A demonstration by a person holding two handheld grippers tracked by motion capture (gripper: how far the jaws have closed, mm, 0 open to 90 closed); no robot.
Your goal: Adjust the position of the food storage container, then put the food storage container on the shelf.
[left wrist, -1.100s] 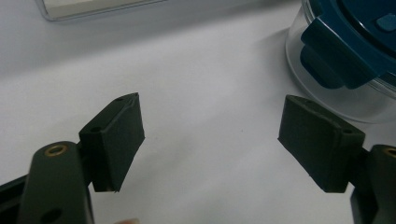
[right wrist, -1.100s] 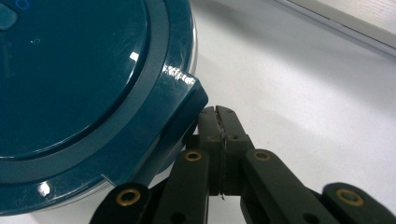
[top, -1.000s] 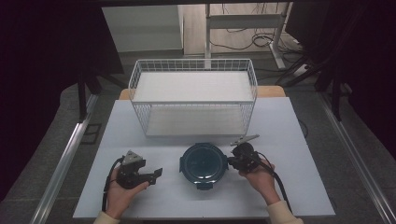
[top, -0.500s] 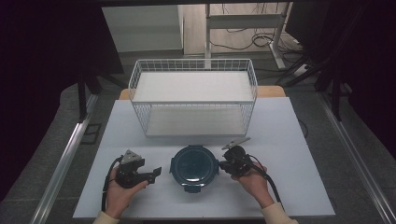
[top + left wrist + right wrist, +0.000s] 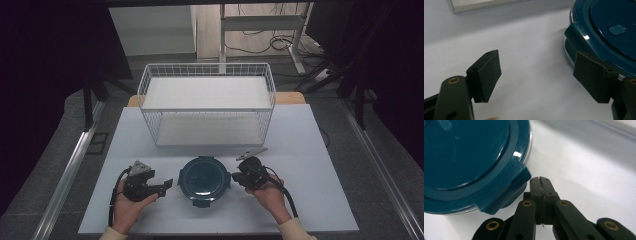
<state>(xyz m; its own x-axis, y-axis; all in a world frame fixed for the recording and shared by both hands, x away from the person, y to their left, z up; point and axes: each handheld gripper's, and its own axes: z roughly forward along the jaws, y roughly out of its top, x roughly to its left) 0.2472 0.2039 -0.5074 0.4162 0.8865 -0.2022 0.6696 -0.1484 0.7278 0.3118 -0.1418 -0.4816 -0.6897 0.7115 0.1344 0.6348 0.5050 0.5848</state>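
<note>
White tabletop: the round teal container (image 5: 204, 179) has slid left, now midway between both grippers.
Right gripper (image 5: 235, 176), jaws pressed together empty, has nudged its clasp; left gripper (image 5: 169, 183) waits spread wide, basket (image 5: 207, 111) behind.

Even overhead light keeps the white rectangular table (image 5: 310, 150) bright while the surrounding room falls into deep dark, small glare streaks sit on the round teal plastic lidded container (image 5: 474, 157), and the gripper views blur softly at close range, with faint shadows beneath the jaws.
</note>
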